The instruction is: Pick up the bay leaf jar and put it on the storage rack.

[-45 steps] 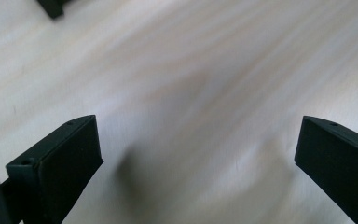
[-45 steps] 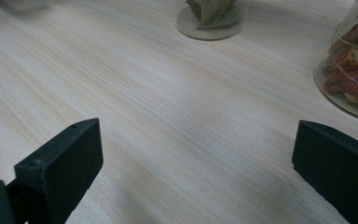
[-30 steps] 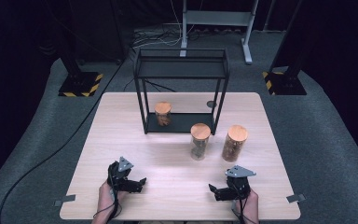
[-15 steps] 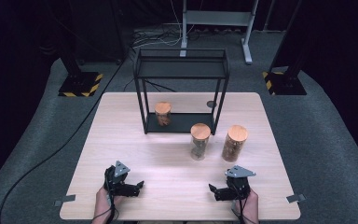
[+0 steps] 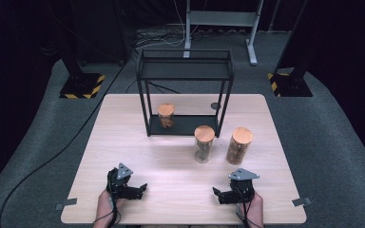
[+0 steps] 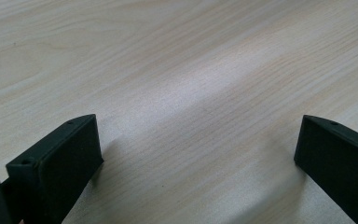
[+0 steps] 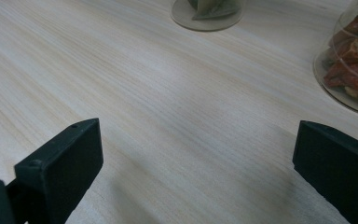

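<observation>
Tongs at the near edge of the counter (image 5: 123, 118): left tongs (image 5: 142, 188) and right tongs (image 5: 217, 192) both rest low with jaws spread wide and nothing between them, which reads as a ready stance ahead of a grasp. Beyond the right tongs, two cork-lidded jars stand upright and apart on bare wood, short jar (image 5: 203, 143) left of tall jar (image 5: 238, 146), presumably awaiting shelving. Farthest, a third jar (image 5: 166, 116) sits on the lower shelf of the black rack (image 5: 185, 71).
</observation>
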